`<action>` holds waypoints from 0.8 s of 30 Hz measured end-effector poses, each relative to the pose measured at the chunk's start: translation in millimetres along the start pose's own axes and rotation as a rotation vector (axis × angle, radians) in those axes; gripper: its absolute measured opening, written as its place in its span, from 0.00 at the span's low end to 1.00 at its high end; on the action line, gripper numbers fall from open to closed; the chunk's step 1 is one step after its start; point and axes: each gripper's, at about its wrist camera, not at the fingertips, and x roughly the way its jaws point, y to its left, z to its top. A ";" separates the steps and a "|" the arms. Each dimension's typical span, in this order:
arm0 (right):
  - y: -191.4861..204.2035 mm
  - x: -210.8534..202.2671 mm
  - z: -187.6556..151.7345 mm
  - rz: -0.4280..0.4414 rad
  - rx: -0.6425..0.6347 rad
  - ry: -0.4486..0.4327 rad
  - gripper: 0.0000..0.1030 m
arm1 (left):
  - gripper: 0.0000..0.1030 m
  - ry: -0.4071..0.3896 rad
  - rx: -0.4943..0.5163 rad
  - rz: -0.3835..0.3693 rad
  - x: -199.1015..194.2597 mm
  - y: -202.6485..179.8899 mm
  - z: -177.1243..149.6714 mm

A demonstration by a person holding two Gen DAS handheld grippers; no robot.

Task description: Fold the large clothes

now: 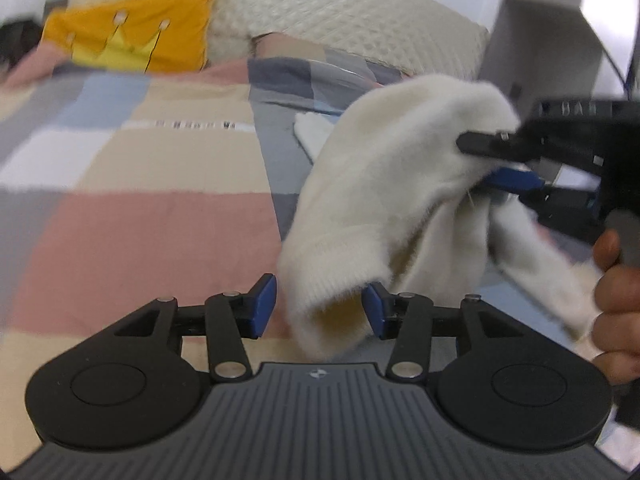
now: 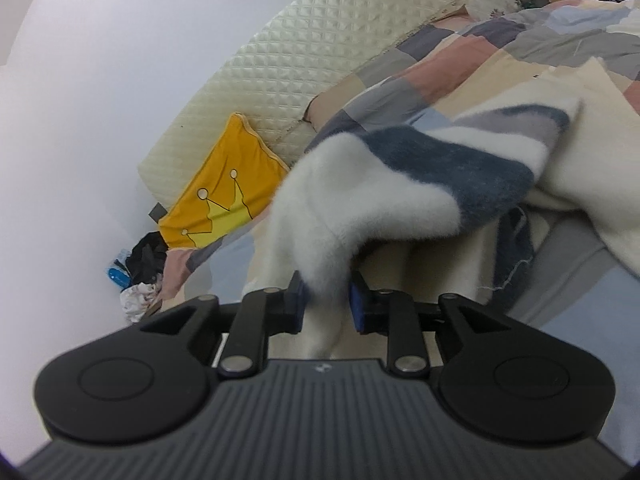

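A fluffy cream sweater (image 1: pixel 396 184) with grey and dark blue patches (image 2: pixel 448 160) hangs over the patchwork bed. My right gripper (image 2: pixel 326 300) is shut on a fold of it; it also shows in the left wrist view (image 1: pixel 484 160), at the right, pinching the sweater's upper part. The ribbed cuff of a sleeve (image 1: pixel 328 308) dangles between the blue pads of my left gripper (image 1: pixel 320 308), which stands open around it without closing on it. The rest of the sweater (image 2: pixel 580 184) lies on the bed to the right.
The bed has a patchwork quilt (image 1: pixel 132 208), a yellow crown cushion (image 1: pixel 136 36) and a quilted cream headboard (image 1: pixel 340 12). A grey cabinet (image 1: pixel 536 48) stands at the right. Dark clutter and a crumpled cloth (image 2: pixel 140 272) lie beside the bed by the white wall.
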 end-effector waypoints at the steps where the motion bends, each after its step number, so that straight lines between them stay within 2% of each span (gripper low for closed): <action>1: 0.2 -0.7 -0.8 -0.014 -0.001 0.003 0.35 | 0.52 -0.007 0.042 0.021 0.7 -4.9 0.6; 6: -0.2 -4.3 -7.5 -0.067 -0.012 0.020 0.56 | 0.52 -0.064 0.187 0.074 2.5 -23.0 4.4; 9: -0.3 -6.9 -11.3 -0.077 -0.016 0.035 0.57 | 0.57 -0.082 0.202 0.075 10.4 -25.2 9.0; 12: -1.4 -9.0 -15.1 -0.095 -0.018 0.053 0.57 | 0.56 -0.124 0.228 0.091 14.9 -23.4 11.9; 13: -2.2 -9.0 -16.6 -0.100 -0.022 0.060 0.57 | 0.53 -0.129 0.211 0.086 16.0 -19.6 14.3; 14: -2.7 -8.6 -18.1 -0.108 -0.027 0.066 0.57 | 0.35 -0.129 0.178 0.074 15.9 -14.6 16.8; 15: -3.0 -7.4 -19.8 -0.118 -0.031 0.074 0.57 | 0.28 -0.132 0.135 0.057 14.9 -8.2 19.9; 18: -2.5 -1.3 -24.5 -0.140 -0.047 0.094 0.57 | 0.17 -0.174 0.032 0.005 5.2 8.0 27.9; 24: 9.8 0.2 -27.8 -0.104 -0.067 0.068 0.57 | 0.12 -0.216 -0.113 -0.090 -17.7 27.4 47.4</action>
